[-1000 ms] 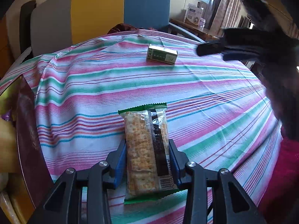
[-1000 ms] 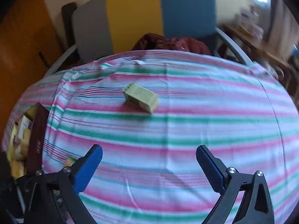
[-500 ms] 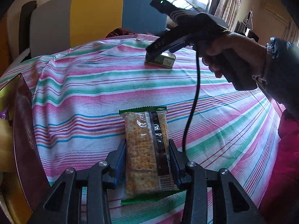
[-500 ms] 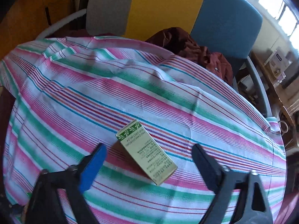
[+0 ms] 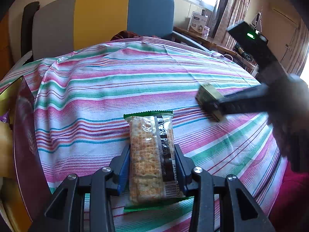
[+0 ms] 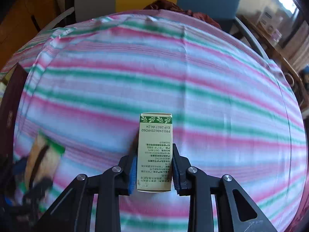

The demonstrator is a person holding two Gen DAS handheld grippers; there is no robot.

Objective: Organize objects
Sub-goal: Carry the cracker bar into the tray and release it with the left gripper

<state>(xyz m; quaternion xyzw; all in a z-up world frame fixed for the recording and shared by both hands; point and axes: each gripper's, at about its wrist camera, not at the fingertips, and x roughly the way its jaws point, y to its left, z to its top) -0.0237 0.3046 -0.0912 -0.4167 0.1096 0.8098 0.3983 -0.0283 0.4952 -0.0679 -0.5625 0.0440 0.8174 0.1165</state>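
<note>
My left tool [image 5: 151,169] pinches the clear green-edged cracker packet [image 5: 151,154] low over the striped-cloth counter [image 5: 115,89]; my right tool [image 6: 154,171] pinches the small beige cardboard box [image 6: 154,150]; I should carry both level, gripping gently, toward the dark red tray [image 5: 23,135] at my left.

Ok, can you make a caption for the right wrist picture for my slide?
The right gripper pinches a small green-and-cream box above a striped tablecloth.
</note>
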